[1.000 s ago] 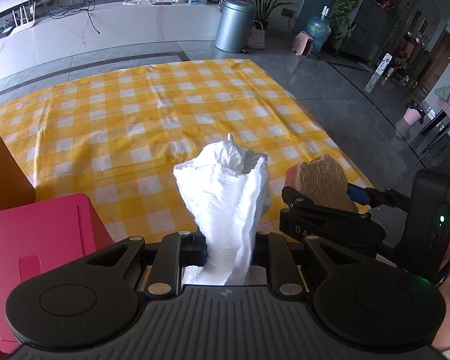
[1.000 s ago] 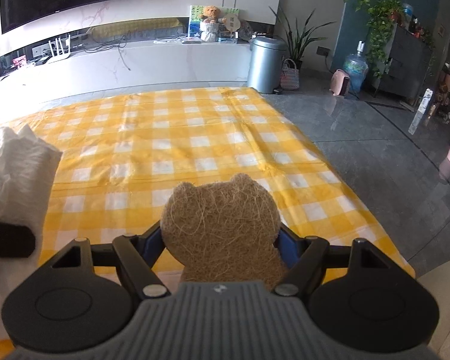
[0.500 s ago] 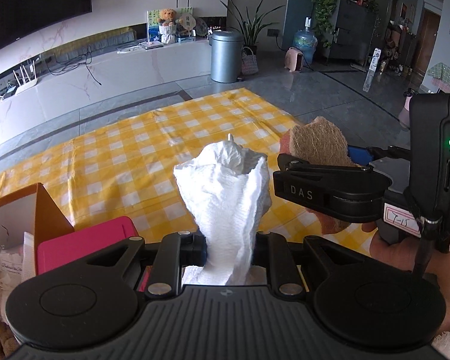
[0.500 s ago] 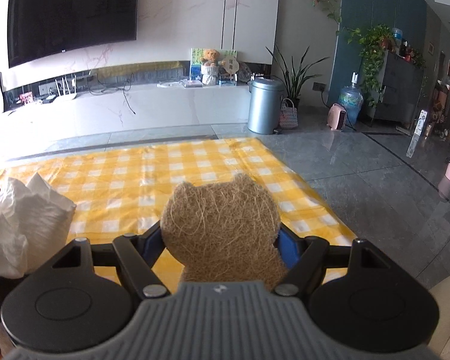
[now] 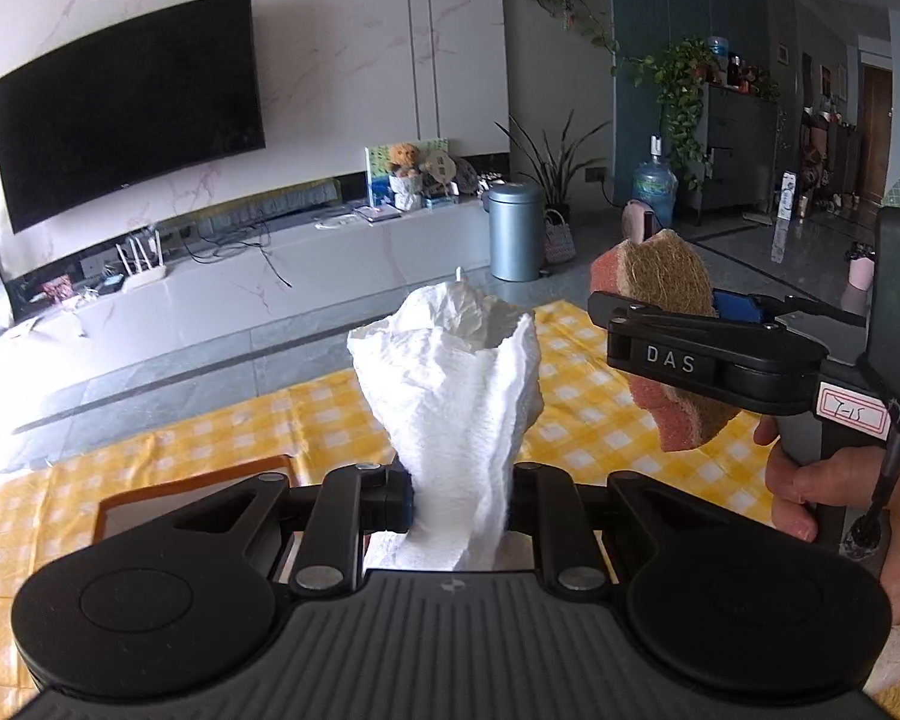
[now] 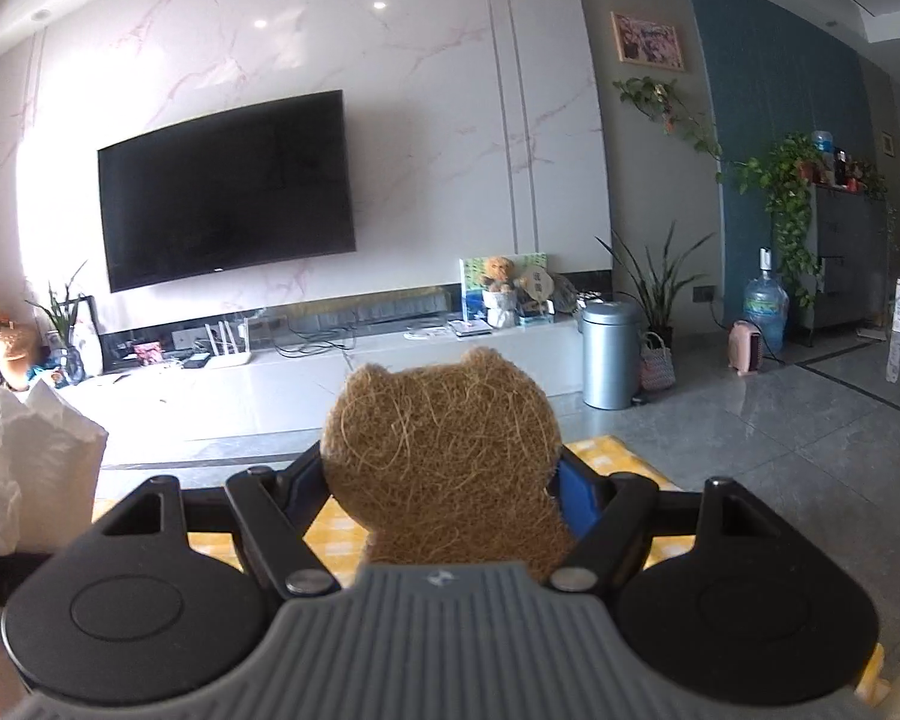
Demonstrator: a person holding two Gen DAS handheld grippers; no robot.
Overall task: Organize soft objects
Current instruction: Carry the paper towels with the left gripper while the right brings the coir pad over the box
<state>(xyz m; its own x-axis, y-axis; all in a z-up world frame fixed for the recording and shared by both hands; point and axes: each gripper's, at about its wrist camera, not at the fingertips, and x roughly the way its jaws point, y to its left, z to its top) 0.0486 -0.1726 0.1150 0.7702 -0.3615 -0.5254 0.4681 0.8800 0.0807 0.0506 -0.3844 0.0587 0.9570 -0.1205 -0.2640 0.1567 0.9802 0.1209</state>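
Note:
My left gripper is shut on a crumpled white paper towel that stands up between its fingers. The towel also shows at the left edge of the right wrist view. My right gripper is shut on a bear-shaped sponge with a brown fibre face and a pink back. In the left wrist view the right gripper and its sponge are held up to the right of the towel. Both are raised above the yellow checked cloth.
An orange-brown box lies open on the cloth below my left gripper. Beyond the cloth are grey floor tiles, a white TV bench, a metal bin and plants.
Both grippers have risen and tilted up with their loads, so the views now show the wall and TV instead of the cloth. The pink box has left the left view.

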